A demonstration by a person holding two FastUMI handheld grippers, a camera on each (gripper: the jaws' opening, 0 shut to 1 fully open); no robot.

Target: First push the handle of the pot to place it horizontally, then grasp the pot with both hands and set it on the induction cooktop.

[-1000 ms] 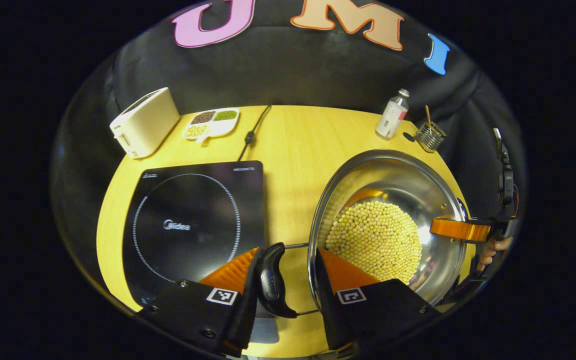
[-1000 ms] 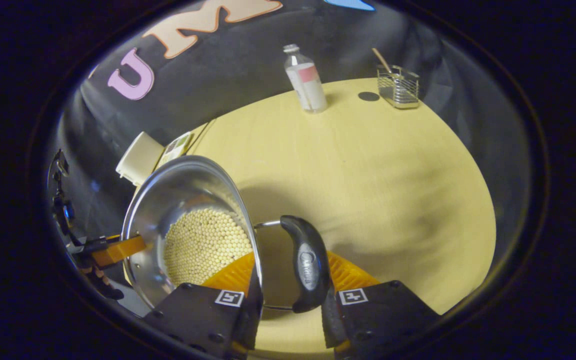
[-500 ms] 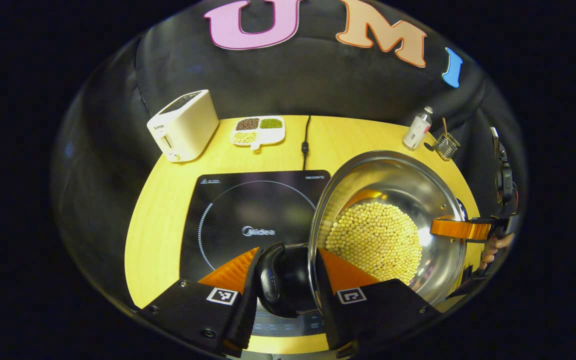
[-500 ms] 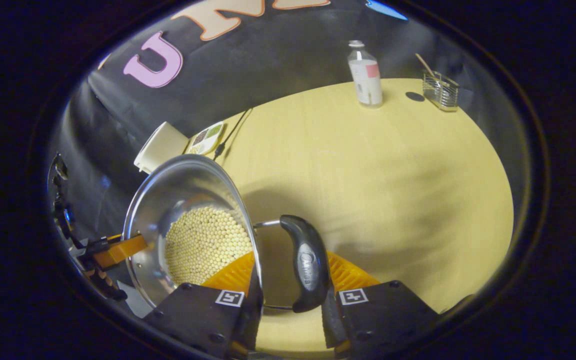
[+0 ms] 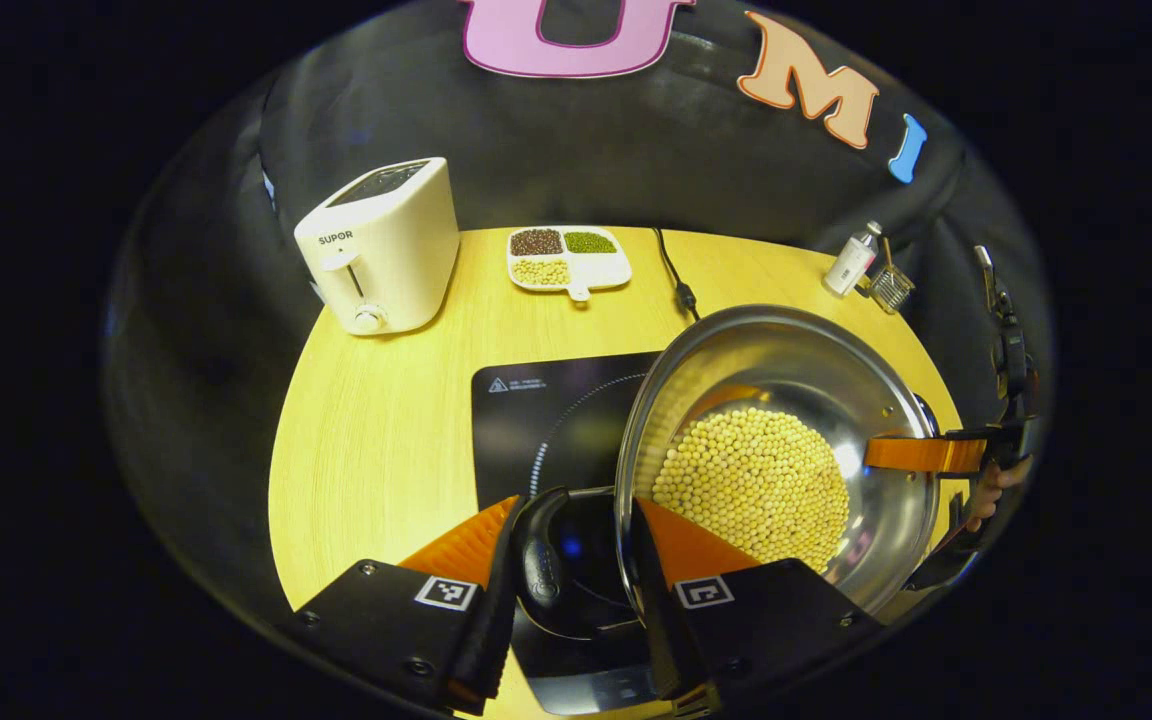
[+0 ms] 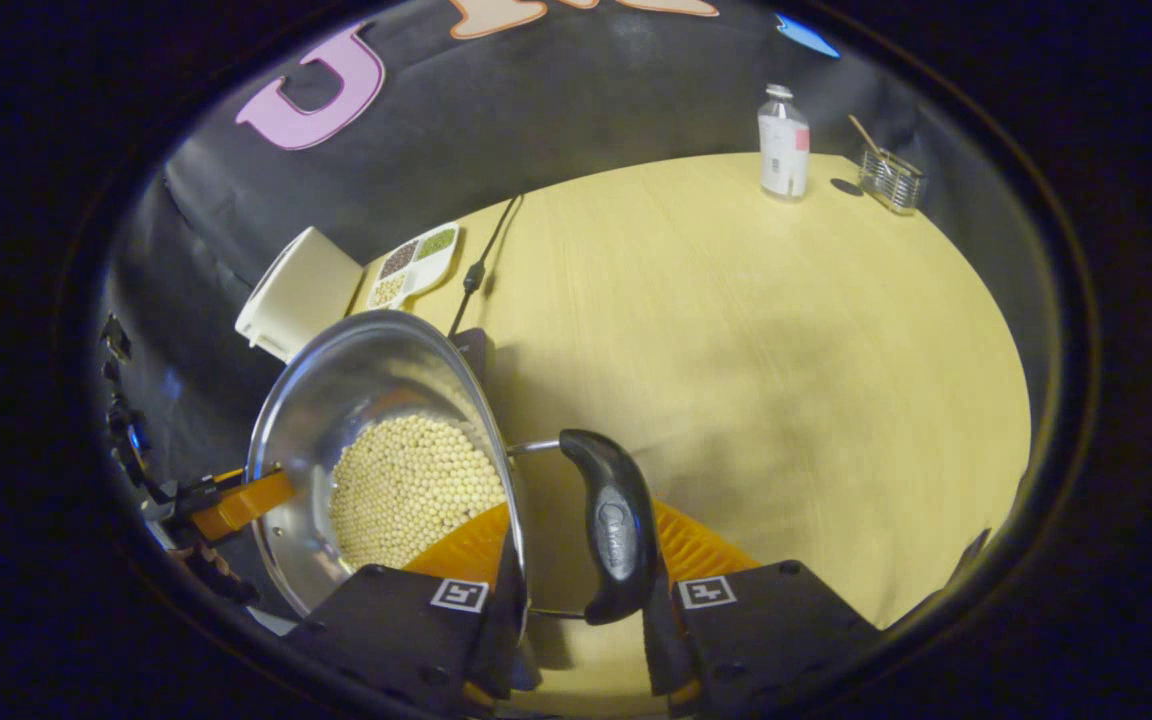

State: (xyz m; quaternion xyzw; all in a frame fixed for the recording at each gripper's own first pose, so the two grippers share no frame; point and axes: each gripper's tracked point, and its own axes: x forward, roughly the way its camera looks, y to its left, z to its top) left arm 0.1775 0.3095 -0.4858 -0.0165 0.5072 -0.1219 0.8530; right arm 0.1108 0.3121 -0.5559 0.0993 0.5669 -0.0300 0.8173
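A steel pot (image 5: 786, 360) holding yellow beans (image 5: 751, 480) hangs between both grippers over the right part of the black induction cooktop (image 5: 546, 410). My left gripper (image 5: 576, 505) is shut on the pot's black side handle (image 5: 541, 570), one finger inside the pot wall. In the right gripper view, my right gripper (image 6: 581, 510) clamps the opposite black handle (image 6: 611, 525) and the wall of the pot (image 6: 356, 380) the same way. Each gripper's finger shows at the pot's far rim in the other's view. Whether the pot's base touches the cooktop is hidden.
On the yellow round table (image 5: 386, 440), a white toaster (image 5: 381, 245) stands at the back left, beside a divided dish of beans (image 5: 566, 258). The cooktop's cable (image 5: 676, 280) runs to the back. A small bottle (image 5: 851, 265) and a wire basket (image 5: 891, 288) sit at the back right.
Both grippers have carried the pot leftward, from beside the cooktop to over its right part. Their grip on the handles is unchanged.
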